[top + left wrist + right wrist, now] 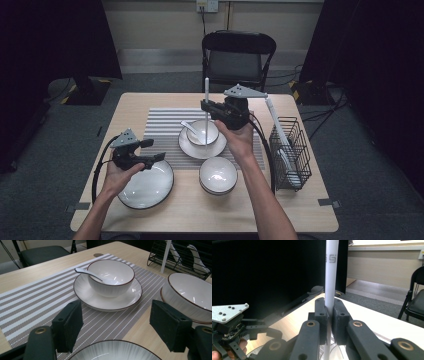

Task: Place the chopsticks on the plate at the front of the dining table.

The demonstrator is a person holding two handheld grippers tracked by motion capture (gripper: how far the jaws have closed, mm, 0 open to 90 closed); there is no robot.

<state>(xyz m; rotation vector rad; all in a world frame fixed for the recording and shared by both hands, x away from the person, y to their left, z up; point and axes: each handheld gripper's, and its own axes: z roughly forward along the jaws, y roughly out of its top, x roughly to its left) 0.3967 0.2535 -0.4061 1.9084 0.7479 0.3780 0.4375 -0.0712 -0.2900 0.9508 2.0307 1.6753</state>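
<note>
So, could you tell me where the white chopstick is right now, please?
In the high view the white chopstick stands upright, clamped in the right gripper above the bowl with the spoon at mid-table.

The table looks like pale, smooth wood. The striped mat looks woven and a bit rough. The bowl, plate and spoon are shiny white china. The basket is thin black wire. The white stick looks smooth and matt.

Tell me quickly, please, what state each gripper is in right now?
Left gripper: open, holding nothing, above the plate.
Right gripper: closed on the upright white chopstick.
</note>
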